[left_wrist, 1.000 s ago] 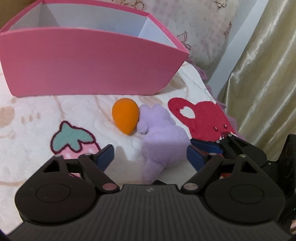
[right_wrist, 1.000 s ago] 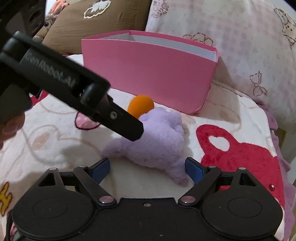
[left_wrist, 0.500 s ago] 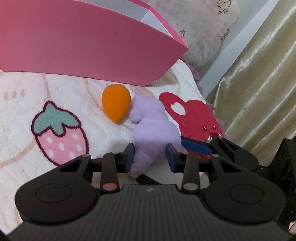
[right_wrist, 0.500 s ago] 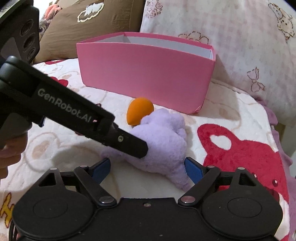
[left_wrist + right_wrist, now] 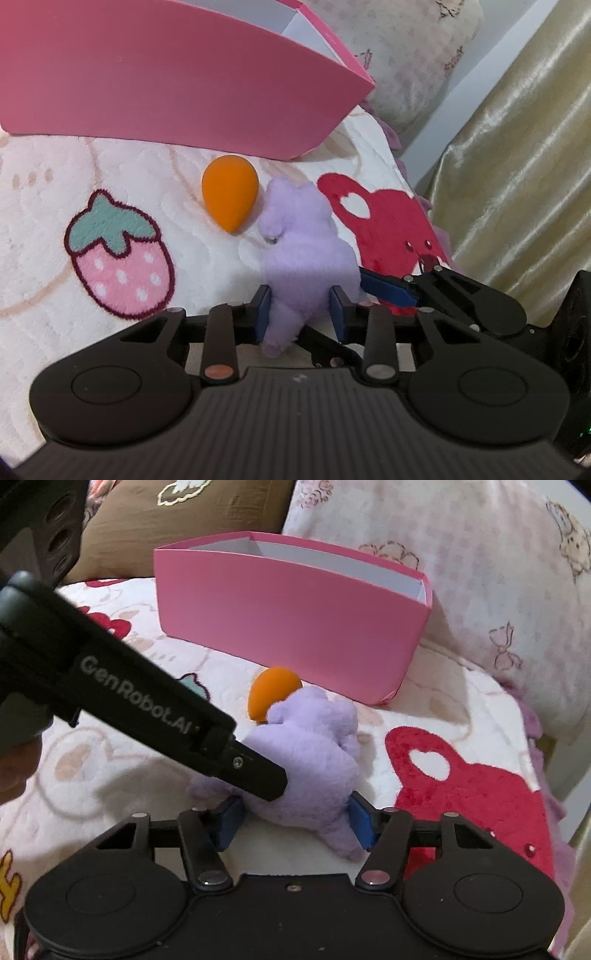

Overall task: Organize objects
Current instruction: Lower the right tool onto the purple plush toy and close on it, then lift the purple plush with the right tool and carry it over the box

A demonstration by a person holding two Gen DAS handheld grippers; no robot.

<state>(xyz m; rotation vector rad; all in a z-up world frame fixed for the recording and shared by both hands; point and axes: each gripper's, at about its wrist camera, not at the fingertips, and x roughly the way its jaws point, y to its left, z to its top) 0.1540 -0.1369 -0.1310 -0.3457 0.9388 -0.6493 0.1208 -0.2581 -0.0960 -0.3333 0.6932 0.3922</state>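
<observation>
A purple plush toy [image 5: 303, 251] lies on the patterned blanket, also in the right wrist view [image 5: 306, 760]. My left gripper [image 5: 301, 314] is shut on its near end. My right gripper [image 5: 295, 821] has closed in on the toy's other side, with both blue pads against it. An orange egg-shaped sponge [image 5: 229, 197] lies touching the toy's far end; it also shows in the right wrist view [image 5: 271, 694]. The pink open box [image 5: 166, 81] stands just behind them, its white inside showing in the right wrist view [image 5: 295, 609].
The blanket [image 5: 110, 240] has strawberry and red bear prints. Pillows [image 5: 461, 554] lean behind the box. A gold curtain [image 5: 524, 166] hangs off the bed's right edge. The left gripper's black body [image 5: 129, 694] crosses the right wrist view.
My left gripper moved forward and closed on the purple toy. My right gripper's jaws narrowed from wide open to pressing the toy.
</observation>
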